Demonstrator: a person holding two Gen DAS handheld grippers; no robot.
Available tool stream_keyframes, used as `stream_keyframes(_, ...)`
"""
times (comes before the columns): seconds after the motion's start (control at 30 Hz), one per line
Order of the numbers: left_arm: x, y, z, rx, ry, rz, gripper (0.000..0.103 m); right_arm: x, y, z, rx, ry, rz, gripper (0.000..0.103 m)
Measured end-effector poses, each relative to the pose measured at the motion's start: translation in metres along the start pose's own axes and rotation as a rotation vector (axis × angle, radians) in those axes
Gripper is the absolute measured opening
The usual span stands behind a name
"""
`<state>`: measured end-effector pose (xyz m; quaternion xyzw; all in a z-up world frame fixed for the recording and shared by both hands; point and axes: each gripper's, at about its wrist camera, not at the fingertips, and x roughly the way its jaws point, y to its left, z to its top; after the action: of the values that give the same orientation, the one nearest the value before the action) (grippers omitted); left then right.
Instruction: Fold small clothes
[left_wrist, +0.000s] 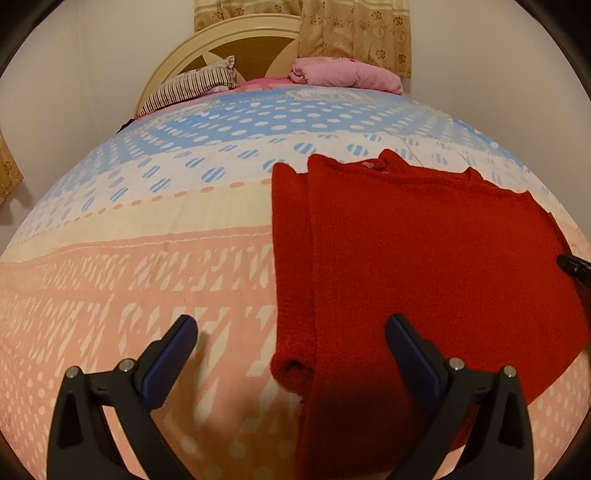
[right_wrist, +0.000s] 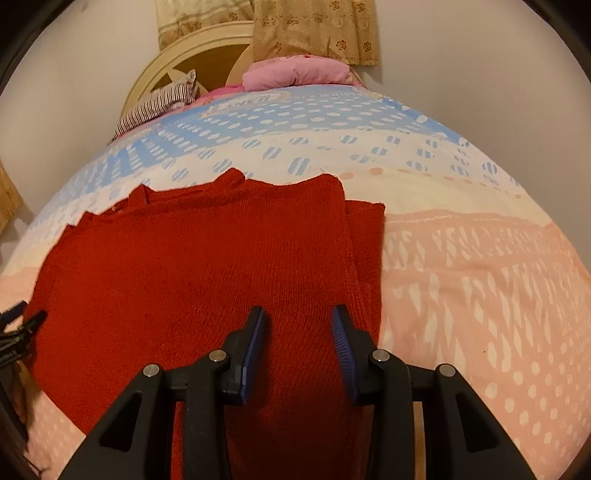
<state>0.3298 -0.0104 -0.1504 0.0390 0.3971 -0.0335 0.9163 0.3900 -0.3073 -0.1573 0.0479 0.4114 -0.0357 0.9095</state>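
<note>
A red knitted sweater lies flat on the bed, its sides folded in; one sleeve runs along its left edge in the left wrist view. My left gripper is open wide and empty, hovering over the sweater's near left edge and the sleeve cuff. In the right wrist view the sweater fills the middle. My right gripper is open and empty above the sweater's near right part, close to its folded right edge. Its tip shows at the right edge of the left wrist view. The left gripper's tip shows at the left edge of the right wrist view.
The bed has a quilt patterned in pink, cream and blue. At the headboard lie a striped pillow and a pink bundle. Patterned curtains hang behind. White walls flank the bed.
</note>
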Motion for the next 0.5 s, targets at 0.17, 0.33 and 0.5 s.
stream_keyframes(0.17,0.001,0.005,-0.002,-0.047,0.02,-0.045,0.103,-0.009,0.007,-0.007,-0.022,0.0,-0.017,0.046)
stream_keyframes(0.33,-0.007,0.009,-0.007,-0.058,0.016,-0.05,0.103,-0.025,0.005,-0.015,-0.018,-0.015,0.023,0.051)
stream_keyframes(0.5,-0.019,0.007,-0.016,-0.022,0.011,-0.04,0.103,-0.038,0.011,-0.025,-0.064,-0.038,0.022,0.054)
